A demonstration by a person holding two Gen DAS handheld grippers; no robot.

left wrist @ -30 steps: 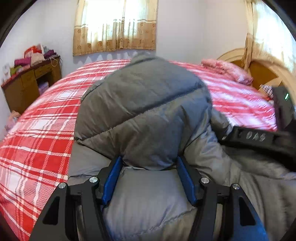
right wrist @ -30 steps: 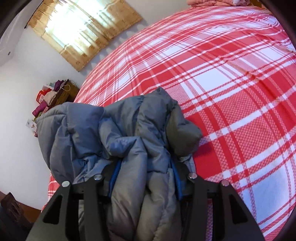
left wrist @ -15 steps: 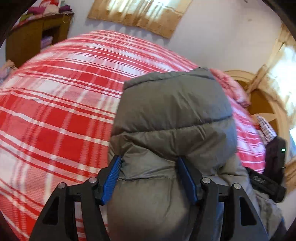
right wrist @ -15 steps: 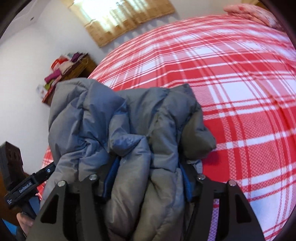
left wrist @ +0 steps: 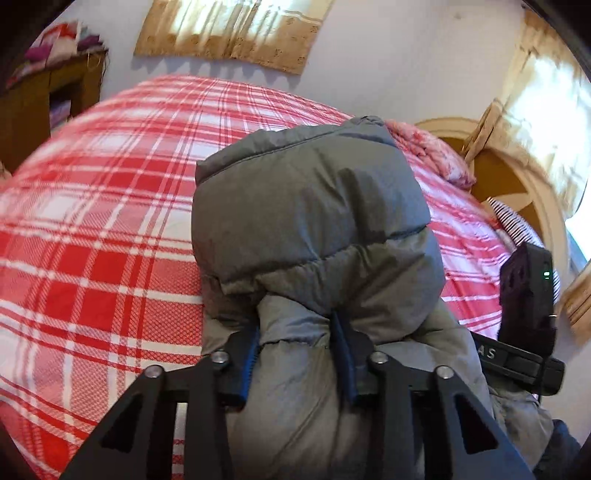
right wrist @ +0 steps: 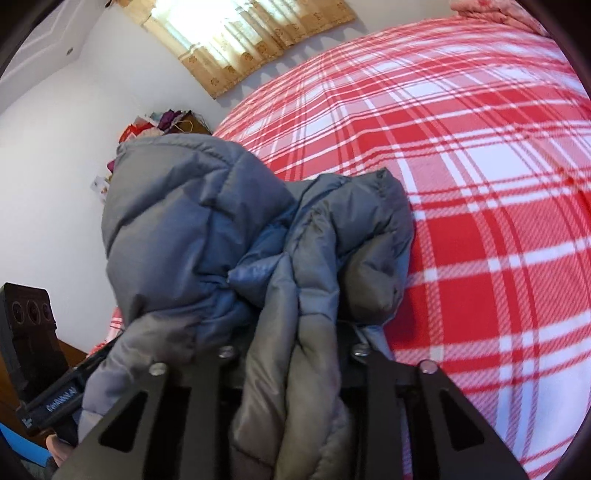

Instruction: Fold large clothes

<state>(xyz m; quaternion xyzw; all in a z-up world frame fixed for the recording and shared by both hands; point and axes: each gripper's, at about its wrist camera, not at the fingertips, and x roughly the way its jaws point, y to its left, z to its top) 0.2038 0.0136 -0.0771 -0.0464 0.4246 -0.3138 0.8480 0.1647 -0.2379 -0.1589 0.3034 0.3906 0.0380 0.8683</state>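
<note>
Left gripper (left wrist: 298,345) clamped on a fold of grey puffer jacket (left wrist: 314,221), blue pads pressing the fabric from both sides. Right gripper (right wrist: 291,332) also pinched on bunched jacket, fingertips buried in cloth. Grippers side by side, each visible in the other's view.

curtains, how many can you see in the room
2. One curtain hangs on the far wall beyond the bed; a second curtain hangs at the right, near the headboard. More may be out of view.

Bed (left wrist: 110,229) under red-and-white plaid cover, pink pillow (left wrist: 436,155) at its head
</note>
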